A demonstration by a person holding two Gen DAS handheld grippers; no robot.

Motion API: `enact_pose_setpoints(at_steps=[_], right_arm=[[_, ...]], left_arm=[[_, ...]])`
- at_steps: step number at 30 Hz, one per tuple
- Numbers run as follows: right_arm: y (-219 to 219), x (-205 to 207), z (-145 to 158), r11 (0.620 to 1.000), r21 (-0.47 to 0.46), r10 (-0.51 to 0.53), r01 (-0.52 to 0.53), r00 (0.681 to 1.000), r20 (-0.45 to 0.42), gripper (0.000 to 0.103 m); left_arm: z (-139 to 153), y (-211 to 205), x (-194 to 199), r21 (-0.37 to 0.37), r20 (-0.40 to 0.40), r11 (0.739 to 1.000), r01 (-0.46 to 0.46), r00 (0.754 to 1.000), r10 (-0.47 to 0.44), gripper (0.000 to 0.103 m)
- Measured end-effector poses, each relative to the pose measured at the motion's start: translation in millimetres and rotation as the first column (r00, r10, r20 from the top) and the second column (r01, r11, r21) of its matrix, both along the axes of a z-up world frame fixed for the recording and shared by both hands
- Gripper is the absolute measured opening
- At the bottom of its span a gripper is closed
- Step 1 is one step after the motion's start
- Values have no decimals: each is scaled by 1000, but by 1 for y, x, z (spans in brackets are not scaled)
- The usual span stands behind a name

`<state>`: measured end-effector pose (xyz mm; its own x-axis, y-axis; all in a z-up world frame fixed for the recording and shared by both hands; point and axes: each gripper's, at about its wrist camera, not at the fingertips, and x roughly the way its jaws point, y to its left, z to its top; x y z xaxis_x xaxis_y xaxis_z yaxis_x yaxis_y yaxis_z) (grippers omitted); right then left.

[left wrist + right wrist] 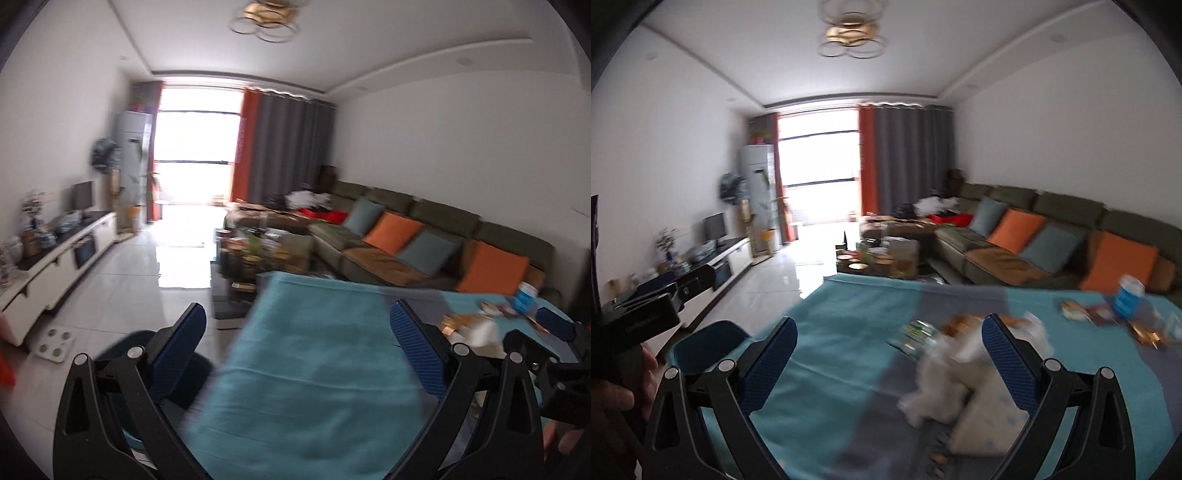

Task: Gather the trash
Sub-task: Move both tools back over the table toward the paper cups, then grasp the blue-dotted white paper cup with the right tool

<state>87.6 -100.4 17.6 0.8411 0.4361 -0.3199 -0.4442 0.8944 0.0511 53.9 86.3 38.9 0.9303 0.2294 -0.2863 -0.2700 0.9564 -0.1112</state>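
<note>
Your left gripper [295, 354] has its jaws wide apart over bare teal tablecloth [314, 369], gripping nothing. Your right gripper [888, 363] is spread just as wide, with crumpled white tissue [934, 391] and a green wrapper [918, 334] lying between its fingers on the cloth. Farther right sit more wrappers [1086, 314] and a blue-labelled cup [1128, 297], with the sofa [1052, 236] behind.

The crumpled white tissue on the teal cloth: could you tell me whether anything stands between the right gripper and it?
Nothing visible does. The right gripper is open above the teal cloth, and the crumpled white tissue lies just ahead between its fingers. A patterned packet rests against the tissue's near side, under the right finger.
</note>
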Motion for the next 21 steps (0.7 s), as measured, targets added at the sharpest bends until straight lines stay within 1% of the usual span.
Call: enact_pose_setpoints(at_steps=[2, 4, 6, 8, 11, 13, 17, 21], right_arm=[[-15, -3, -7, 999, -3, -51, 51, 998, -22, 97], [-34, -6, -13, 995, -6, -98, 98, 995, -31, 97], [-48, -8, -18, 990, -2, -138, 138, 990, -39, 97], [-58, -9, -26, 985, -7, -172, 172, 984, -52, 97], [-71, -6, -35, 976, -14, -217, 217, 973, -82, 97], [-74, -6, -38, 970, -6, -241, 241, 966, -91, 97], [-77, -8, -43, 966, -7, -257, 257, 961, -105, 97], [-76, -3, -51, 963, -17, -270, 270, 953, -140, 97]], left_arm=[[-4, -16, 4, 8, -7, 999, 52, 999, -52, 98], [-7, -29, 8, 17, -11, 996, 84, 996, -84, 98], [-9, -43, 9, 24, -14, 990, 137, 990, -137, 98], [-11, -54, 10, 45, -22, 985, 166, 986, -166, 98], [-15, -67, 11, 46, -30, 978, 202, 979, -201, 98], [-17, -71, 8, 41, -33, 974, 224, 974, -223, 98], [-25, -84, 5, 55, -54, 962, 266, 963, -263, 98], [-30, -92, 11, 62, -75, 952, 301, 952, -296, 98]])
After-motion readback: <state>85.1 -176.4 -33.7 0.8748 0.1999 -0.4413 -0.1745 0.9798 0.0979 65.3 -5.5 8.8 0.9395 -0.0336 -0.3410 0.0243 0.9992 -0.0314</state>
